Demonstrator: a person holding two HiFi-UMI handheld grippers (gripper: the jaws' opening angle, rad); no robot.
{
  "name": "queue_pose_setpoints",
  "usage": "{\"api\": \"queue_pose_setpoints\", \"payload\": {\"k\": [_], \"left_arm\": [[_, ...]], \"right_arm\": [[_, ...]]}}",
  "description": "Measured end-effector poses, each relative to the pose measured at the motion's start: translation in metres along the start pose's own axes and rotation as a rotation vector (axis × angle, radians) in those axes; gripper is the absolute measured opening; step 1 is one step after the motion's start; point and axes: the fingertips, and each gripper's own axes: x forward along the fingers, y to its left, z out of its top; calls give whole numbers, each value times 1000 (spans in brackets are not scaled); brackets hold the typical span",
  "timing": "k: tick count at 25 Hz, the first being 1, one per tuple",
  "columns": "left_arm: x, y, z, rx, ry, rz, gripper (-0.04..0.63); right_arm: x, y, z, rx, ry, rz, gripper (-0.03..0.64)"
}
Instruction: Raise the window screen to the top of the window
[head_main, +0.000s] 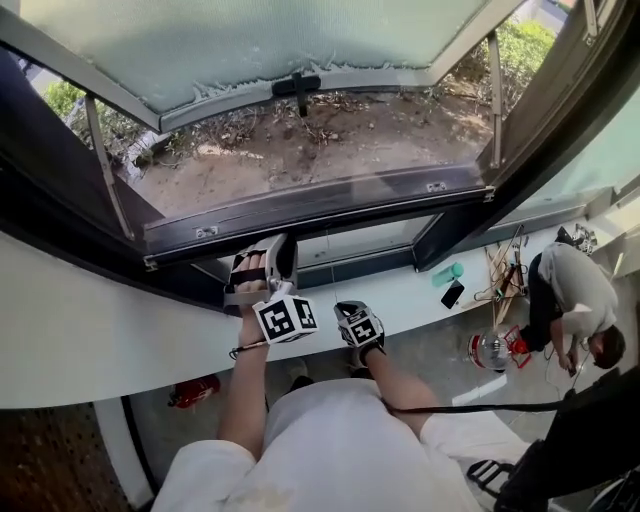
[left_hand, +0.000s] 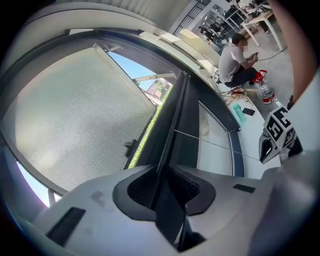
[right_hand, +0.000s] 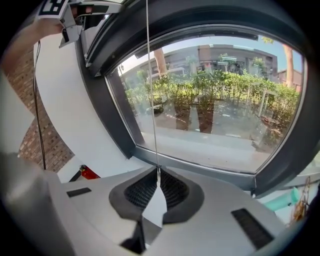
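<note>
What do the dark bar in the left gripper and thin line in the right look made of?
Dark bar: matte black, crisp straight edges, likely coated metal, possibly plastic. Thin line: pale, taut, hair-fine; cord or wire, too fine to tell.

Your head camera looks steeply down over the window frame (head_main: 330, 200); both gripper cameras sit close, facing that same frame.

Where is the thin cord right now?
In the right gripper view, the cord rises straight up from between the right gripper's closed jaws, crossing the window pane left of centre.
</note>
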Motion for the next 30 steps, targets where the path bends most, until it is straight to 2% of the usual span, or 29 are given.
{"api": "queue_pose_setpoints", "payload": {"k": [4,7,12,30], "left_arm": [[-2,6,3,-12,-11,14,63],[-6,15,6,-27,-28,46,57],[-11,26,11,-45,-27,78,57],[-23,59,26,-67,-42,160,57]], "right_arm": [[-5,-3,-2,-1,0,-3,20],[-11,-3,13,-13,-52,-7,20],[-12,-4,11,-18,-28,0,20],[-32,-14,45,47,-177,-8,20]]}}
